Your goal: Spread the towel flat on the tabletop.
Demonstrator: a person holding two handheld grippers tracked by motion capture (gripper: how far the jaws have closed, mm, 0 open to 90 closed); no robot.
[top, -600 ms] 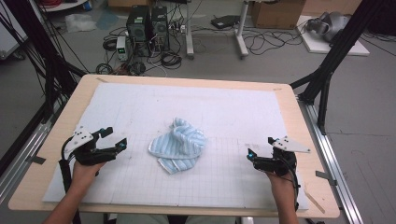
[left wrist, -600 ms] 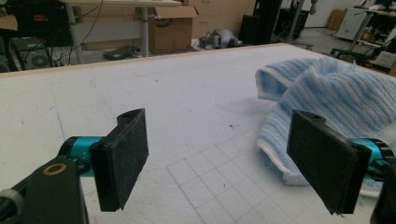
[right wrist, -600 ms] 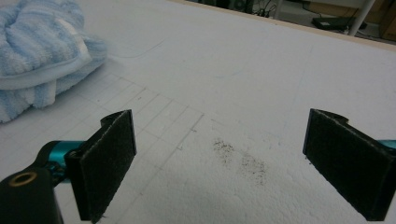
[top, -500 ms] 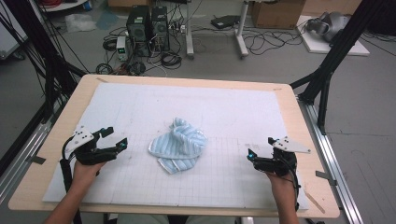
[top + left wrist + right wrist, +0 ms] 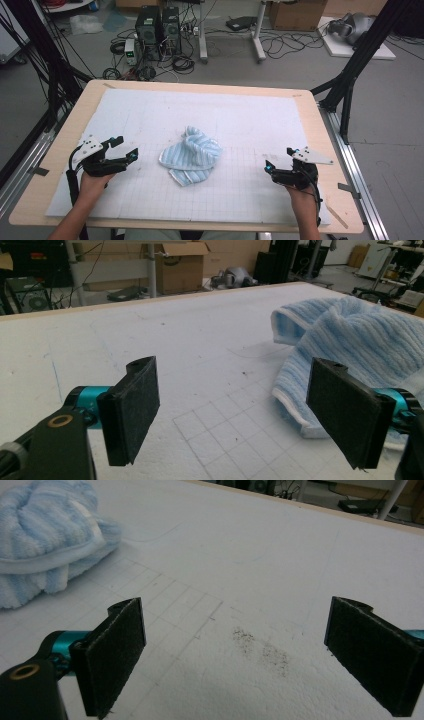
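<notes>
While towel (image 5: 190, 155) lies crumpled mid-tabletop (image 5: 200, 87), left hand-held gripper (image 5: 124, 148) jaws spread, empty, right hand-held gripper (image 5: 278, 160) jaws spread, empty, both apart from towel.

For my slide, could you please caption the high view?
Crumpled blue striped towel on the white mat, flanked by the open left claw and right claw.

No legible text, label or number anywhere.

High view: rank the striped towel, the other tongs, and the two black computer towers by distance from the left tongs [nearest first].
1. Striped towel, mid-mat, to their right.
2. Right tongs, past the towel, right side.
3. Computer towers, on the floor behind the table.
</notes>
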